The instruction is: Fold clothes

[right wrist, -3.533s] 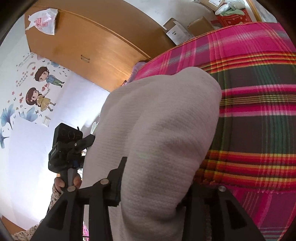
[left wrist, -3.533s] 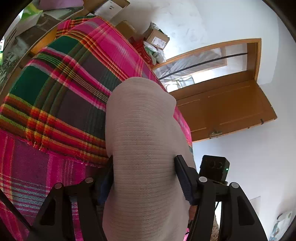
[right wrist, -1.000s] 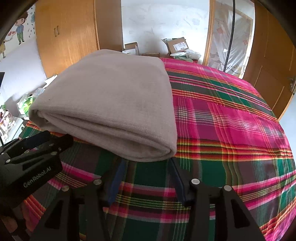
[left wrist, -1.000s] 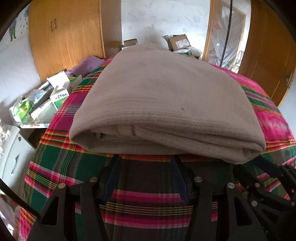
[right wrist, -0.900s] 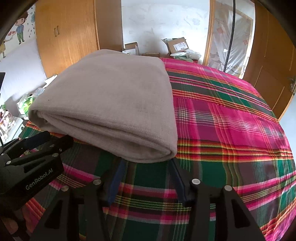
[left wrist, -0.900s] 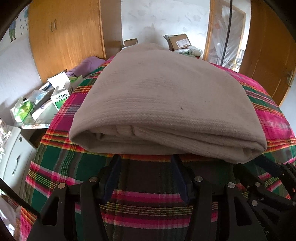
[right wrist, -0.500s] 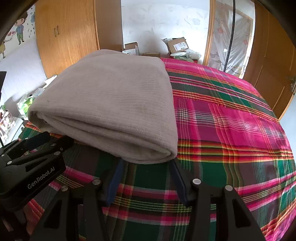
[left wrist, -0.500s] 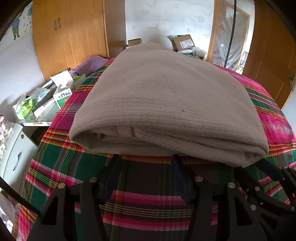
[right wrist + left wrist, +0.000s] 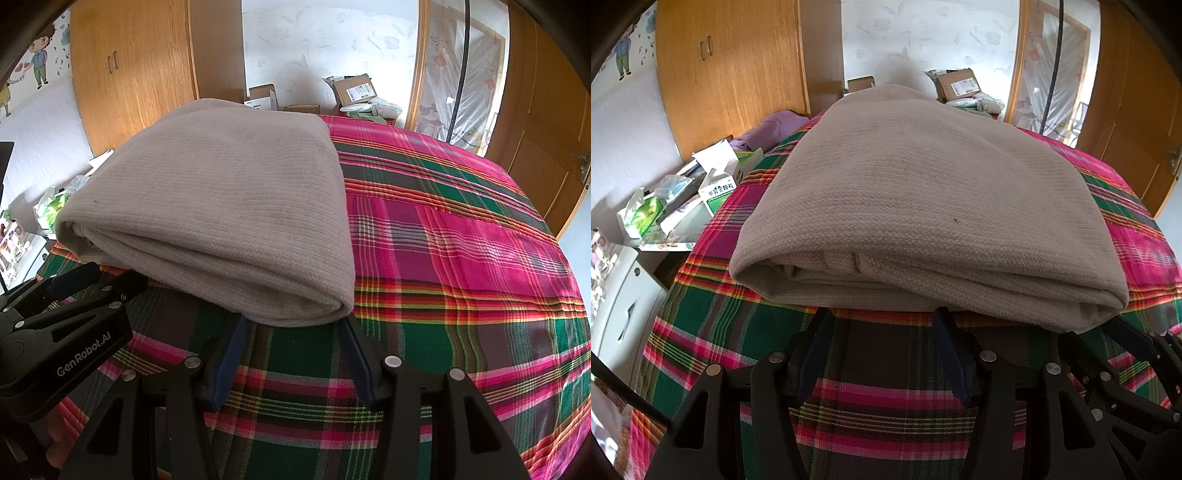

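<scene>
Bed (image 9: 461,240) under plaid cover; folded beige garment (image 9: 923,206) on it (left half).

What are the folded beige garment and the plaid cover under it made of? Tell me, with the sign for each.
Folded beige garment: looks like a thick, matte knit, probably cotton; fine ribbed rows show across it.
Plaid cover: looks like a thin woven cloth with a slight sheen; coloured threads cross in stripes. The fibre cannot be told.

A folded beige knitted garment (image 9: 923,206) lies on a pink, green and orange plaid bedspread (image 9: 720,325). The left gripper (image 9: 882,321) hovers at its near edge, jaws apart and empty. Behind stand a wooden wardrobe (image 9: 731,74) and cardboard boxes (image 9: 958,85).
</scene>
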The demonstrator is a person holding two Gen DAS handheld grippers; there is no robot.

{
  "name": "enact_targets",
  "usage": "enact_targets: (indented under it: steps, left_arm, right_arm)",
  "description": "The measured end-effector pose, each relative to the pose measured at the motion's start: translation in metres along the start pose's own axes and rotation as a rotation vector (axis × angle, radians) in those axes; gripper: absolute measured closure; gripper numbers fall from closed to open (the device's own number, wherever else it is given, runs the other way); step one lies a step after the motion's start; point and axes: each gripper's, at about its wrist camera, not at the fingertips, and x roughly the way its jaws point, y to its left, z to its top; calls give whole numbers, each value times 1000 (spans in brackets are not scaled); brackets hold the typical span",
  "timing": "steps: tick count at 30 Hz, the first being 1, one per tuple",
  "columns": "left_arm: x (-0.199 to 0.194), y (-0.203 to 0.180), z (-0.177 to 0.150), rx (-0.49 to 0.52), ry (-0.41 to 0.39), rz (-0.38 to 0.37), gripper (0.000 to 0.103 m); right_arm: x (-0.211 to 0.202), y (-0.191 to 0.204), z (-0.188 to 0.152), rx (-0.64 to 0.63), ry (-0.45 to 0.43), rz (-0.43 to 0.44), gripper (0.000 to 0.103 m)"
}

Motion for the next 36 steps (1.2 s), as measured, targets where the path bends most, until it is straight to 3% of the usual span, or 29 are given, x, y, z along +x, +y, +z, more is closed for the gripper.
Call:
enact_targets:
  steps: [36]
  left_arm:
    - [0,0,0,-9,1,3,45]
  right_arm:
    - [0,1,0,2,-2,3,51]
